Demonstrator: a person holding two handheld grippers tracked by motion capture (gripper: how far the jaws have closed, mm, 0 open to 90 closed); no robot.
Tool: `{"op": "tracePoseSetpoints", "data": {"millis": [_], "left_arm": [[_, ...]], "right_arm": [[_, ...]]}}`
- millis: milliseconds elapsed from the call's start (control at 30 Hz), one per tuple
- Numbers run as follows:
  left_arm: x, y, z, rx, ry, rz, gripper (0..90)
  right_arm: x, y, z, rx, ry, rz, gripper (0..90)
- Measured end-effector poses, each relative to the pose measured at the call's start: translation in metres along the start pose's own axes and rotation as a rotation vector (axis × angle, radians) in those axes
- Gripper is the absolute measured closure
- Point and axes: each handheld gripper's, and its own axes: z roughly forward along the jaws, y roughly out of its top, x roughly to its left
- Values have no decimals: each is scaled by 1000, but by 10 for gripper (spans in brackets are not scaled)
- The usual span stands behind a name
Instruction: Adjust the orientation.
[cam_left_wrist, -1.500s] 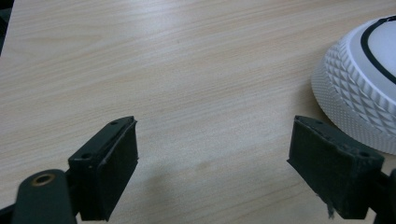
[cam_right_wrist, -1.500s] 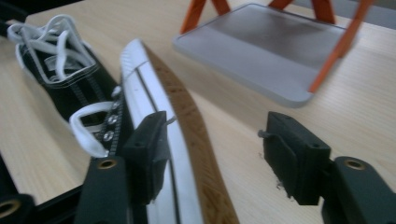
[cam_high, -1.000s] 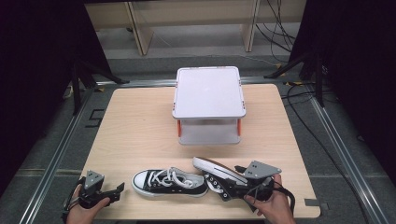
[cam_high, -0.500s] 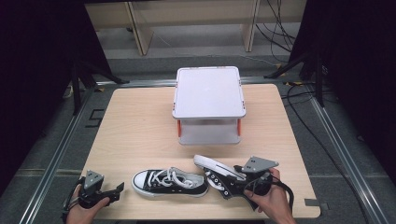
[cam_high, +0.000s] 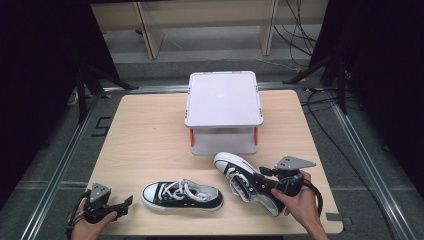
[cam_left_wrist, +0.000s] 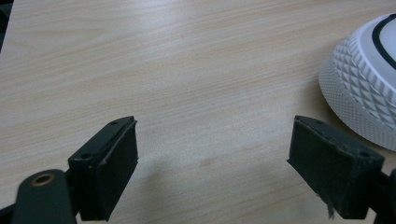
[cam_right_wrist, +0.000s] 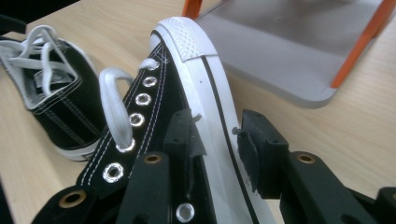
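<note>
A grey shelf (cam_high: 224, 112) stands at the table's (cam_high: 145, 135) far middle. One sneaker (cam_high: 181, 196) lies flat near the front; just right, the right gripper (cam_high: 265, 182) clamps a tilted second sneaker's (cam_high: 245, 184) side. The left gripper (cam_high: 117, 209) rests near-left, jaws apart.

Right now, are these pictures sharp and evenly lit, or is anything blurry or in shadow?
High view: the table is bright, the surroundings nearly black. Left gripper view: the wood is soft with a pale glare near the top, and the shoe toe at the edge is fairly crisp. Right gripper view: the held shoe is sharp, the grey stand behind it blurred.
</note>
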Motion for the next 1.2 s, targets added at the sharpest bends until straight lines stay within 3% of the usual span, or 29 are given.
{"op": "tracePoseSetpoints", "data": {"millis": [33, 167, 200, 267, 333, 400, 500, 567, 600, 633, 667, 700, 733, 767, 800, 900, 933, 1000, 1033, 1067, 1100, 1133, 1167, 1200], "left_arm": [[0, 0, 1, -5, 1, -2, 152], [0, 0, 2, -7, -7, -10, 151], [0, 0, 2, -8, -6, -8, 152], [0, 0, 0, -6, -8, -3, 151], [-1, 0, 0, -24, -14, -22, 151], [-1, 0, 1, -8, 6, -4, 151], [-1, 0, 1, -4, 1, -8, 151], [-1, 1, 1, -3, -4, -10, 151], [-1, 1, 1, -5, 2, -7, 151], [-1, 1, 1, -8, -3, -9, 152], [0, 1, 1, -2, 0, 3, 152], [-1, 1, 1, -15, 1, -1, 151], [-1, 1, 1, -15, 1, -1, 151], [-1, 1, 1, -13, 0, 1, 151], [-1, 1, 0, -14, -5, -4, 151], [-1, 1, 0, -19, -7, -11, 151], [-1, 1, 0, -18, -9, -10, 151], [-1, 1, 0, -18, -12, -11, 152], [-1, 1, 0, -19, -11, -10, 151], [-1, 1, 0, -21, -10, -11, 151], [-1, 1, 0, -27, -14, -19, 151], [0, 1, -1, -18, 2, -7, 151], [0, 1, -1, -18, 2, -7, 151], [0, 1, -1, -21, -1, -14, 151]], "right_arm": [[-4, 0, 1, -10, -9, -32, 676], [-9, 1, 1, -20, -9, -28, 693], [-11, 2, 3, -36, -11, -33, 694], [-17, 5, 3, -17, -18, -62, 715], [-24, 6, 5, -11, 18, -13, 734], [-32, 6, 6, -18, 14, -11, 766], [-37, 6, 9, -14, 17, 7, 778], [-43, 4, 11, 47, 0, 11, 808], [-47, 2, 13, 90, -29, -18, 833], [-47, 2, 13, 90, -29, -18, 833], [-48, 0, 14, 111, -21, 0, 849], [-51, -2, 13, 96, 60, 36, 854], [-51, -2, 13, 96, 60, 36, 854], [-45, -2, 8, 122, 71, 69, 850], [-46, -2, 7, 130, 84, 39, 843], [-36, -4, 2, 144, 82, 53, 781], [-36, -4, 0, 143, 64, 19, 776], [-32, -7, -1, 144, 70, 37, 764], [-32, -7, -3, 156, 56, 22, 761], [-30, -7, -5, 162, 69, 44, 744], [-31, -7, -8, 139, 41, 21, 723], [-27, -7, -12, 139, 43, 61, 697], [-25, -6, -17, 134, 7, 38, 691], [-25, -6, -17, 134, 7, 38, 691]]}}
